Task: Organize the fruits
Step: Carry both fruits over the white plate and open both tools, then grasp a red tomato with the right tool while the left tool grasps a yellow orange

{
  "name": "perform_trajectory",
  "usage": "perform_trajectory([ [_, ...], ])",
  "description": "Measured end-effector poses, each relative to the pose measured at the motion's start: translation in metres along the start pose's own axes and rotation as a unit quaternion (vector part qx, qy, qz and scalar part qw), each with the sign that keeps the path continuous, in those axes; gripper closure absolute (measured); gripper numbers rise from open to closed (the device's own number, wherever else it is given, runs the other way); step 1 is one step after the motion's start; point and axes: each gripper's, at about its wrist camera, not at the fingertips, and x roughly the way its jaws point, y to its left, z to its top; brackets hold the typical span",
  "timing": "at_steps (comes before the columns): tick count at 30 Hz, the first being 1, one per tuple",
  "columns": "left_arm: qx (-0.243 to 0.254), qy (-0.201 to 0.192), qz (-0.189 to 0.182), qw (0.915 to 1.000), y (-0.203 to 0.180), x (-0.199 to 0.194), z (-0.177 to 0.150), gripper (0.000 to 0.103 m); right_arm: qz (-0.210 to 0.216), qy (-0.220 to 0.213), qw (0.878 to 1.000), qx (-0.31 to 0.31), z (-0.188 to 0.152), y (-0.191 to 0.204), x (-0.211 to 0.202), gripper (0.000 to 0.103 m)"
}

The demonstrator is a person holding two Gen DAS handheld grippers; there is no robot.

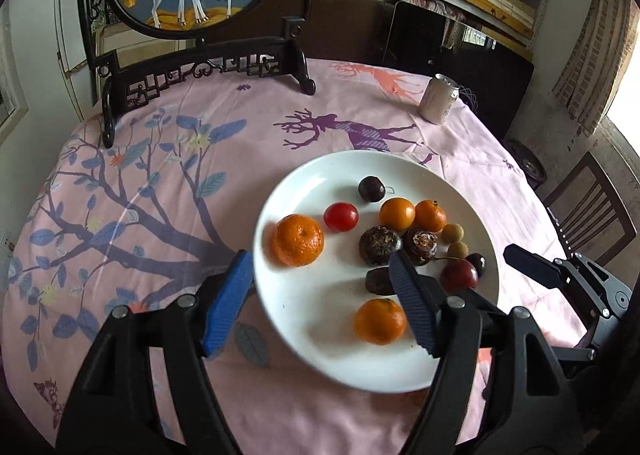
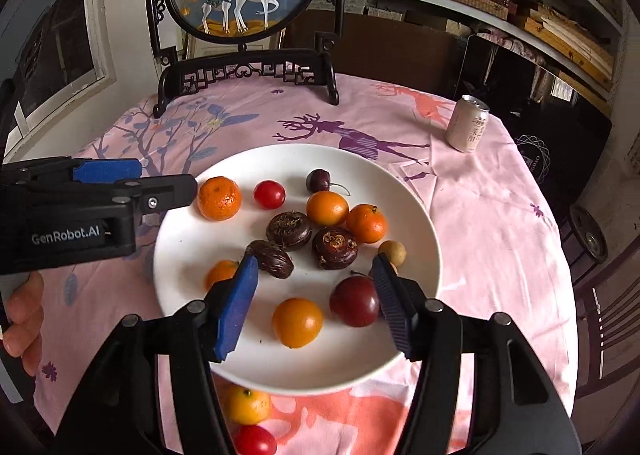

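Observation:
A white plate (image 1: 304,319) (image 2: 416,215) holds several fruits: tangerines (image 1: 298,241) (image 2: 219,199), a red tomato (image 1: 340,217) (image 2: 269,195), dark water chestnuts (image 1: 379,245) (image 2: 289,230), orange kumquats (image 2: 297,322), a dark plum (image 2: 354,301) and small longans (image 1: 453,233). My left gripper (image 1: 320,267) is open and empty, hovering over the plate's near-left part. My right gripper (image 2: 314,269) is open and empty above the plate's front, with a kumquat and the plum below it. The left gripper also shows in the right wrist view (image 2: 160,183). A tangerine (image 2: 247,403) and a tomato (image 2: 256,439) lie on the cloth in front of the plate.
The round table has a pink printed cloth (image 1: 160,195). A drink can (image 1: 438,98) (image 2: 468,123) stands at the far right. A dark wooden stand with a round deer picture (image 1: 200,67) (image 2: 244,71) stands at the back. A chair (image 1: 592,211) is at the right.

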Motion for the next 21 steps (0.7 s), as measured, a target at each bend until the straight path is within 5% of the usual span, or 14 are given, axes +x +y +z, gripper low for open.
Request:
perform_trajectory([
  [10, -0.034, -0.021, 0.034, 0.9986, 0.01, -0.059, -0.07, 0.022, 0.021, -0.01, 0.998, 0.052, -0.07, 0.014, -0.072, 0.043],
  [21, -0.022, -0.037, 0.043, 0.9981, 0.008, -0.086, -0.103, 0.014, 0.023, 0.0, 0.998, 0.05, -0.096, 0.026, -0.091, 0.043],
])
